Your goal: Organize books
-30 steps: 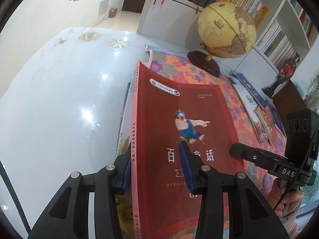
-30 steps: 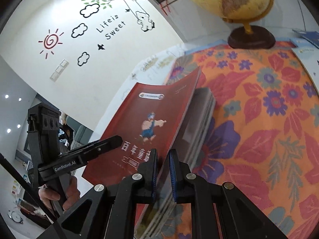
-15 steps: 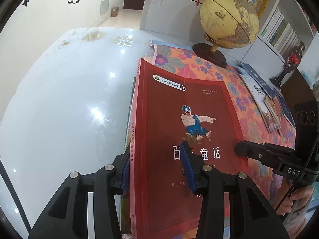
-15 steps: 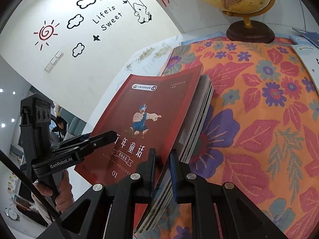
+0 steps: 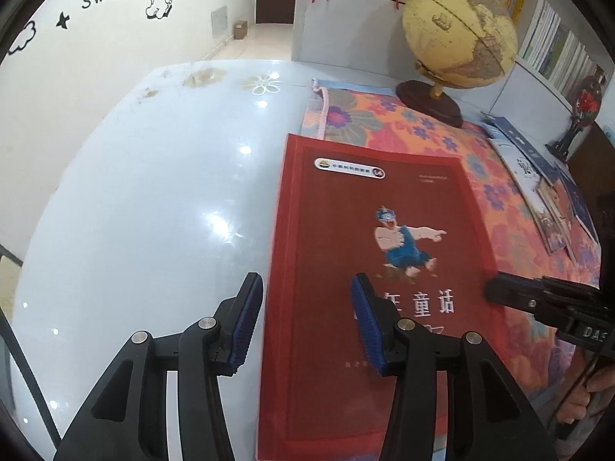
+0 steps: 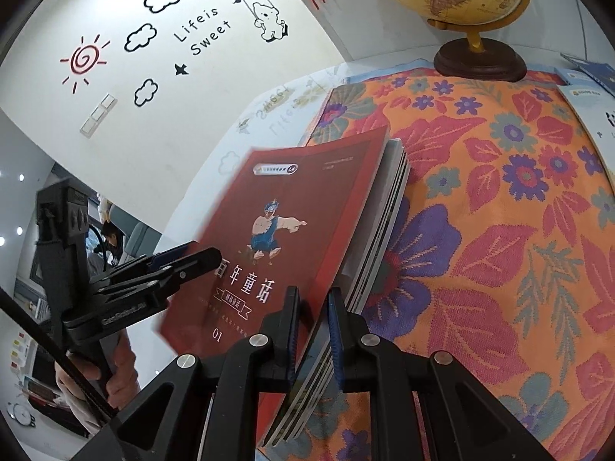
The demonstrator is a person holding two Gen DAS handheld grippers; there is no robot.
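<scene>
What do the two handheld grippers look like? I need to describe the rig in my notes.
Both are matte black. The left gripper and the right gripper each have two angular fingers with silver round bolts and ribbed blue pads. Each sits on a black handle with white lettering on its side, partly legible. A thin black cable runs past the left handle.

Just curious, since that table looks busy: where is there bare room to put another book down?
The glossy white tabletop left of the red book is bare up to the wall. The floral cloth is open between the book stack and the globe. Crowded: the far right edge, with blue booklets.
</scene>
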